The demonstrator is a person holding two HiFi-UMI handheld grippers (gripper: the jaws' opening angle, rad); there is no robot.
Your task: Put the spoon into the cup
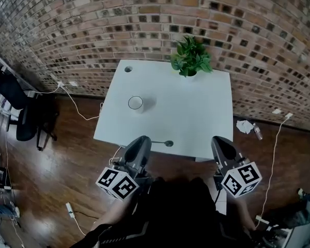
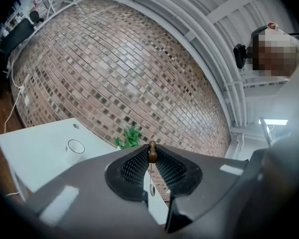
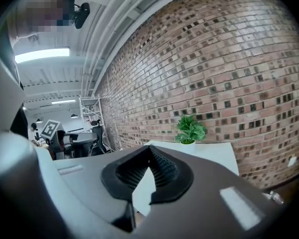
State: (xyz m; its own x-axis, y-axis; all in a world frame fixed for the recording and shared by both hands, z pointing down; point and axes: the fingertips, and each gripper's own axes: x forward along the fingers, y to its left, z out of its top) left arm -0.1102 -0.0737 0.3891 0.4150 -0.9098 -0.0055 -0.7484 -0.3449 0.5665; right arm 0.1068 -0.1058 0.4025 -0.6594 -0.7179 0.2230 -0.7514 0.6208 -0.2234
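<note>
My left gripper (image 1: pixel 143 139) hangs at the near edge of the white table (image 1: pixel 196 112), shut on the handle of a thin spoon (image 1: pixel 163 142) that sticks out to the right with its small bowl over the table edge. In the left gripper view the spoon's brown handle end (image 2: pixel 152 153) is pinched between the jaw tips of that gripper (image 2: pixel 152 146). The white cup (image 1: pixel 136 103) stands upright on the table's left half, beyond and left of the spoon; it also shows as the cup (image 2: pixel 74 148). My right gripper (image 1: pixel 218 139) is near the front right corner, shut and holding nothing (image 3: pixel 150 147).
A potted plant (image 1: pixel 191 57) stands at the table's far edge against the brick wall. A cable hole (image 1: pixel 128 69) is at the far left corner. A black office chair (image 1: pixel 20 107) and cables lie on the wooden floor to the left; crumpled paper (image 1: pixel 244 126) lies to the right.
</note>
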